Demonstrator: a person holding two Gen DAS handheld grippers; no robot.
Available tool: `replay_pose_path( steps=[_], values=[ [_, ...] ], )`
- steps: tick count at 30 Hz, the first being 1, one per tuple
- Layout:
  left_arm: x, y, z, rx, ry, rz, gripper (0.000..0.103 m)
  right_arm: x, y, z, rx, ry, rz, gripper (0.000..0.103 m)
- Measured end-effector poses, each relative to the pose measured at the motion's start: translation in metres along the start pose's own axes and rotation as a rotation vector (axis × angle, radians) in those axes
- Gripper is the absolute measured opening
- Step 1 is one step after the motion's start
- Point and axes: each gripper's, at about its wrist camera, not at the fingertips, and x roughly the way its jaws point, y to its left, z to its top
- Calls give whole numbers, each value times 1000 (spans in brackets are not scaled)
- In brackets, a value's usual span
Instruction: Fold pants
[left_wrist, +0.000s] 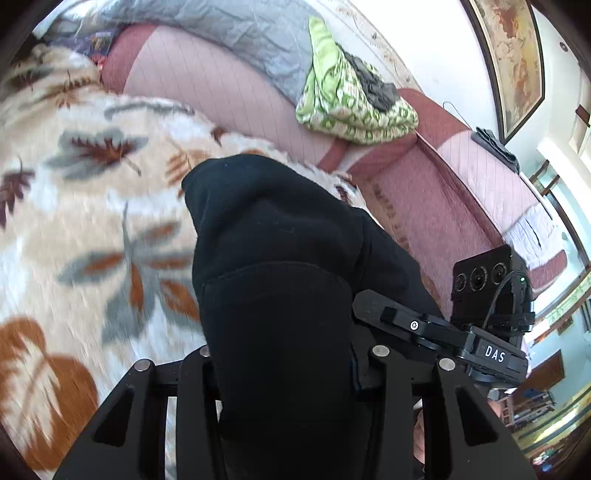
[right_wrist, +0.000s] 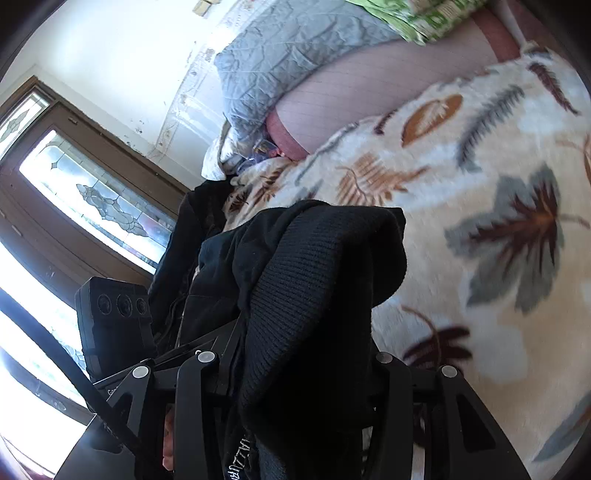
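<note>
A leaf-patterned fleece blanket (left_wrist: 74, 221) covers a pink sofa (left_wrist: 207, 85), with a grey quilt (right_wrist: 280, 48) and a green patterned cloth (left_wrist: 347, 103) behind (a stained-glass door (right_wrist: 99, 199) stands beside). The black pants (left_wrist: 280, 258) hang above the blanket, pinched in both the left gripper (left_wrist: 284, 369) and right gripper (right_wrist: 295, 369), each clamped on fabric. Likely mid-fold; next, lay them flat on the blanket.

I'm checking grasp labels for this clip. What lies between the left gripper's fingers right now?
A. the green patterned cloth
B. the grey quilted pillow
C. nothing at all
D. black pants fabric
D: in the left wrist view the black pants fill the gap of the left gripper.
</note>
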Motion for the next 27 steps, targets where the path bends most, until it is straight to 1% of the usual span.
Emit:
replay_pose_path(
  steps=[4,6,8,10,15,19,23,25,27],
  values=[
    [4,1,31,29,-30,49,40,11,20,32,-71,-15,-27,47],
    [15,8,51,27,-39,68,40,18,25,43,-94,-24,-38,47],
    [25,14,63,27,-38,82,40,30,27,57,-106,-36,-48,47],
    [39,22,76,31,-34,103,40,41,26,68,-106,-46,-59,47],
    [78,45,100,38,-20,157,40,81,0,96,-58,-54,-76,47],
    [106,70,110,0,3,159,42,110,-24,113,-30,-46,-107,47],
    [130,92,110,-43,36,182,45,134,-44,119,-21,-20,-154,47],
    [138,102,108,-59,42,202,52,147,-52,120,-24,2,-190,47],
    [141,109,106,-81,48,202,57,153,-58,119,-19,9,-216,48]
  ],
)
